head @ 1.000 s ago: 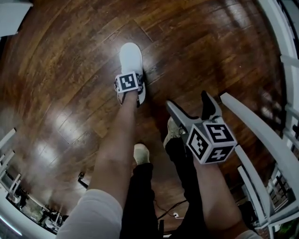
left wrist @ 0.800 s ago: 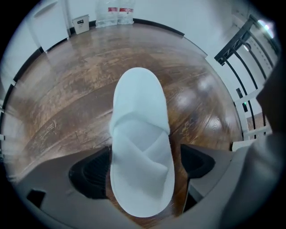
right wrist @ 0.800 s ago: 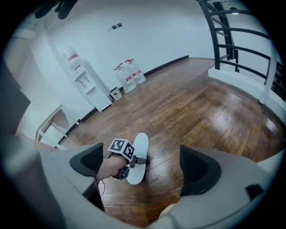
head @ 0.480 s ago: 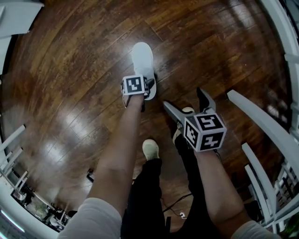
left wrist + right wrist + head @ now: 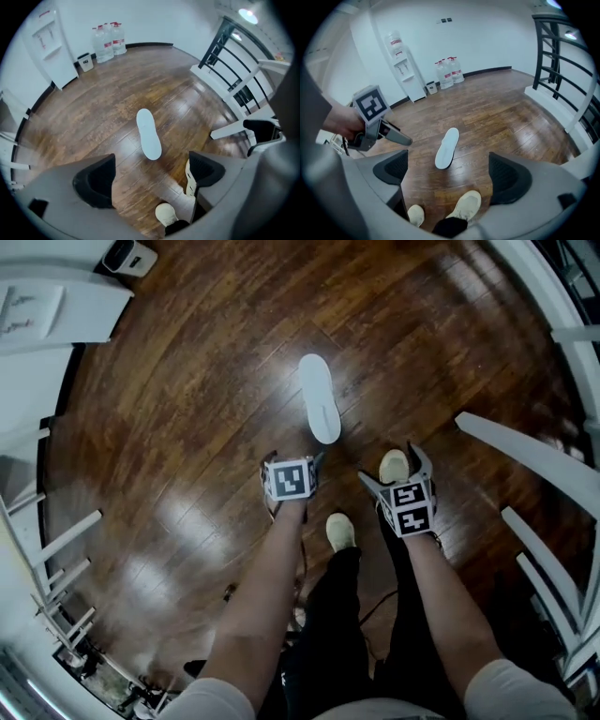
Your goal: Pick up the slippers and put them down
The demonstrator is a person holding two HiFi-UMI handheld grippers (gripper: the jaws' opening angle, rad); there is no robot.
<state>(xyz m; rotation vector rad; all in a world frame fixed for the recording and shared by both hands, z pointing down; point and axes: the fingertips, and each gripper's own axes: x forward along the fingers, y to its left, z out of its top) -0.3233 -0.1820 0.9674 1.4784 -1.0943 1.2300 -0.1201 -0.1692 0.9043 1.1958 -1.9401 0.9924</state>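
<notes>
Two tools, one slipper. The left tool (image 5: 292, 465) pointed straight down above the wooden floor (image 5: 169, 390); its jaws stood partly apart, having just closed a little, with nothing between them. The single white slipper (image 5: 320, 397) lay flat on the floor ahead of both tools and touched neither. Two pale shoes (image 5: 340, 532) of the person stood behind it, one near each tool. The right tool (image 5: 394, 468) slanted downward over the right-hand shoe, jaws wide and empty. Along the far wall, seen from the right gripper view: one water dispenser (image 5: 401, 65), one small bin (image 5: 431, 87) whose contents could not be made out, three water bottles (image 5: 447, 72), and one dark railing (image 5: 562, 61) at the right edge
</notes>
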